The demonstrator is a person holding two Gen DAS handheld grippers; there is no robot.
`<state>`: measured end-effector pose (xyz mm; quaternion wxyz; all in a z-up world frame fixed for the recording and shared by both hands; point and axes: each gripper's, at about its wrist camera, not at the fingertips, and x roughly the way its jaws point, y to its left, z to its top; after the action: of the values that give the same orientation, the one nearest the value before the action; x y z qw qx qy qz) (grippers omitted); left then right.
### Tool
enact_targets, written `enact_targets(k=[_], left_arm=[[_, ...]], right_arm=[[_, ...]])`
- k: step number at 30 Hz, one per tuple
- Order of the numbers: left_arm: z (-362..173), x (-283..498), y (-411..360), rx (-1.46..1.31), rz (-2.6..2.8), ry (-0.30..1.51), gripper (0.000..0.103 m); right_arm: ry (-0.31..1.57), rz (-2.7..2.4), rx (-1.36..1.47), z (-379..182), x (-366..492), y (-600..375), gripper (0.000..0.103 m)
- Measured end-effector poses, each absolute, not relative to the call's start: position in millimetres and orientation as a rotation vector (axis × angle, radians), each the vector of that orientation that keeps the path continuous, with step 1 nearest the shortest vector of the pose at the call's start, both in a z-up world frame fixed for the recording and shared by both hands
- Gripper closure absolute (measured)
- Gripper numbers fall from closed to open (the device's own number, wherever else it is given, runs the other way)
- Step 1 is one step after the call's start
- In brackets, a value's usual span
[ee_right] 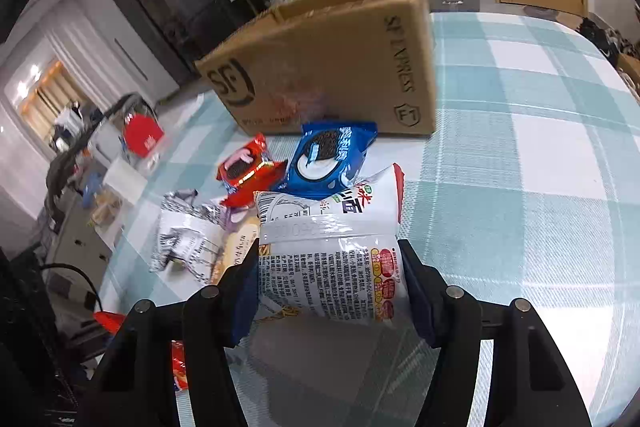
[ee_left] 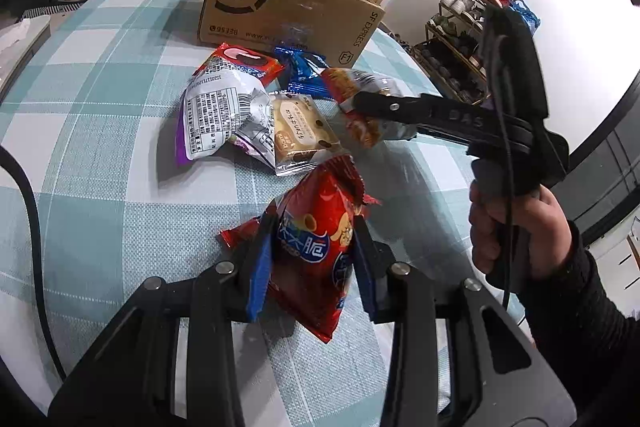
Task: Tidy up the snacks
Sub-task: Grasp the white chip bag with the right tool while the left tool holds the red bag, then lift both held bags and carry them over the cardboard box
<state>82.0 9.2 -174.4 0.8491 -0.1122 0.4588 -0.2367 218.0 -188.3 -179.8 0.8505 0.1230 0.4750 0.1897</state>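
Note:
My left gripper [ee_left: 314, 227] is shut on a red snack bag [ee_left: 312, 275], which it holds just above the checked tablecloth [ee_left: 100, 107]. My right gripper [ee_right: 328, 251] has a white noodle-snack packet [ee_right: 332, 275] between its fingers, and both pads touch the packet's sides. In the left wrist view that gripper [ee_left: 356, 103] reaches in from the right over the same packet [ee_left: 360, 131]. Beyond lie a blue cookie pack [ee_right: 332, 159], a red cookie pack [ee_right: 248, 171], a silver bag [ee_left: 216, 119] and a beige biscuit pack [ee_left: 300, 135]. An open cardboard box [ee_left: 288, 11] stands behind the pile.
A person's hand [ee_left: 508, 231] in a dark sleeve grips the right tool. A black cable [ee_left: 28, 195] runs over the table's left side. A shelf of crockery [ee_left: 460, 27] stands beyond the table's right edge. Drawers and a suitcase are behind the box.

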Motion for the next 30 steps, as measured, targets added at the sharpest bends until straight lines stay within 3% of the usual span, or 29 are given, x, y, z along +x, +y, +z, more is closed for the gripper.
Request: enact_targets(k=[13, 30], left_arm=[[-158, 70, 9, -0.231, -0.491, 0.932, 0.07], [-84, 43, 6, -0.14, -0.479, 0.768, 0.07]], right_arm=[[0.898, 0.447, 0.389, -139, 167, -213, 0.04], [0.795, 0.522, 0.467, -93, 108, -222, 0.04]])
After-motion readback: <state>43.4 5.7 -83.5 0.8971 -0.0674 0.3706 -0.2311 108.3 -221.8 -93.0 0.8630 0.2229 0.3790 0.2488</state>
